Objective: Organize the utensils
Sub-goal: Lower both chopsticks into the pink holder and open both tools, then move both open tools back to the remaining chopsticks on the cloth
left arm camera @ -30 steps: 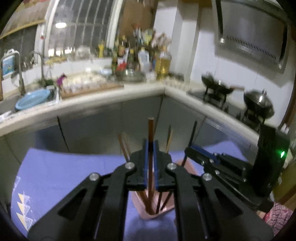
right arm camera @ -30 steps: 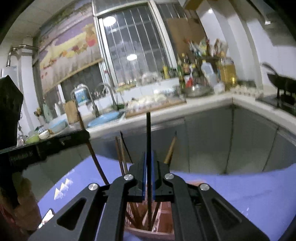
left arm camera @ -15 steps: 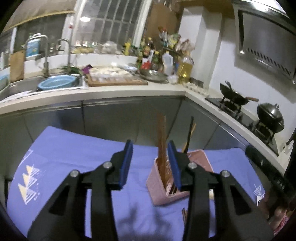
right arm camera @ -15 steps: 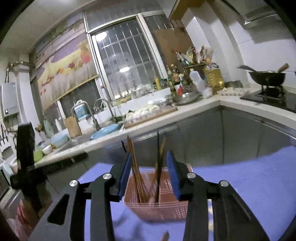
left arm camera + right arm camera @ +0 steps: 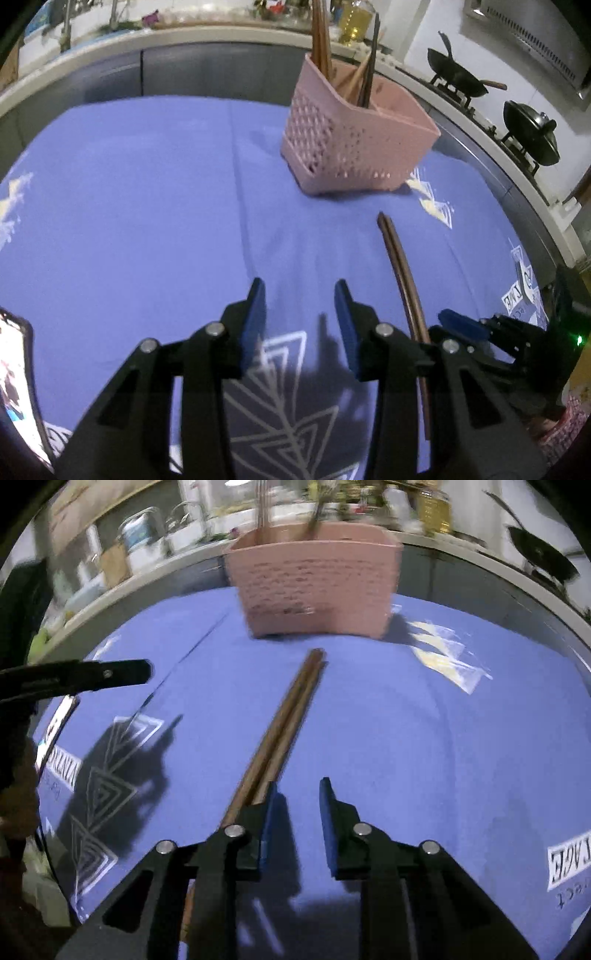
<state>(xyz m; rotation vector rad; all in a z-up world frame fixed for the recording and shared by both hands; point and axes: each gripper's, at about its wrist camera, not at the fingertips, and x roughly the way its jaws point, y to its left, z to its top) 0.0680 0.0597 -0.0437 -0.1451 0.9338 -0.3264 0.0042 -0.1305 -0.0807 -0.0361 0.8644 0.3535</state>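
A pink perforated utensil basket [image 5: 347, 144] stands on the purple tablecloth [image 5: 147, 206] and holds several upright chopsticks [image 5: 320, 37]. It also shows, blurred, in the right wrist view [image 5: 314, 587]. A pair of brown chopsticks [image 5: 400, 277] lies flat on the cloth in front of the basket, also seen in the right wrist view [image 5: 284, 723]. My left gripper [image 5: 299, 321] is open and empty, low over the cloth, left of the pair. My right gripper [image 5: 295, 819] is open and empty, its left finger over the pair's near end.
A phone [image 5: 14, 376] lies at the cloth's left edge. Behind runs a kitchen counter with a wok [image 5: 461, 79] and a lidded pot [image 5: 532, 133] on the stove at the right. The left gripper's finger [image 5: 110, 674] reaches in at the left of the right wrist view.
Both grippers opened, released their chopsticks into the basket, then drew back and dropped low over the cloth. The right gripper now hovers at the lying pair's near end.
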